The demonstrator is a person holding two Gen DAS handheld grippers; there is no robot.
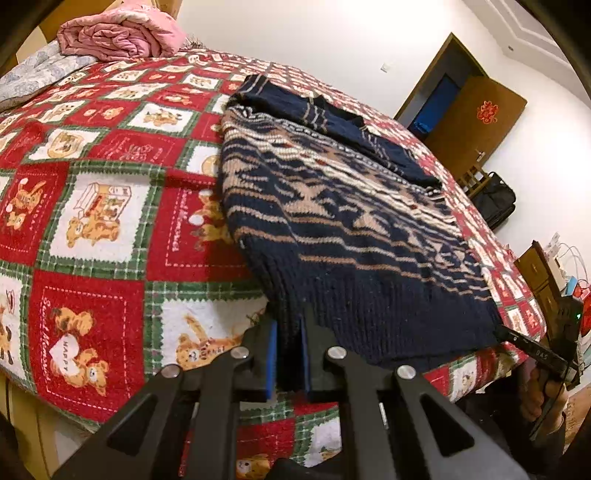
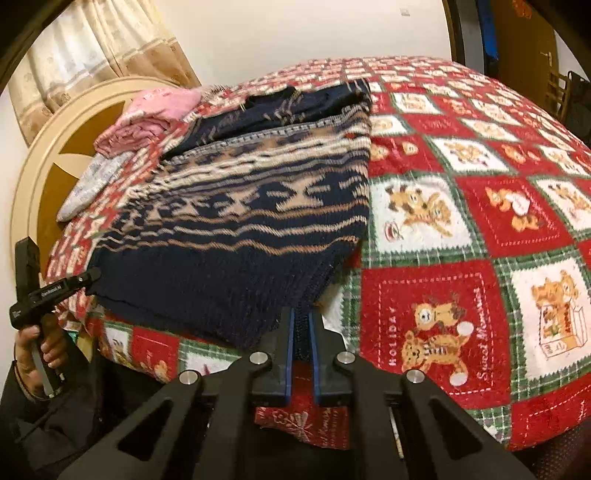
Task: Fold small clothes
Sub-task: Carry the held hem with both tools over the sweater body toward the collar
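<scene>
Right gripper (image 2: 301, 325) at 6 o'clock, pinching hem of navy patterned sweater (image 2: 240, 221); bear-print blanket (image 2: 461, 221) underneath.

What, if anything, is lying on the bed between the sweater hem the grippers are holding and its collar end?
Nothing visible. The left gripper and right gripper each pinch a hem corner of the navy sweater, whose sleeves are already folded in. The pink blanket sits beyond the collar toward the headboard, clear of the fold path on the bedspread.
</scene>
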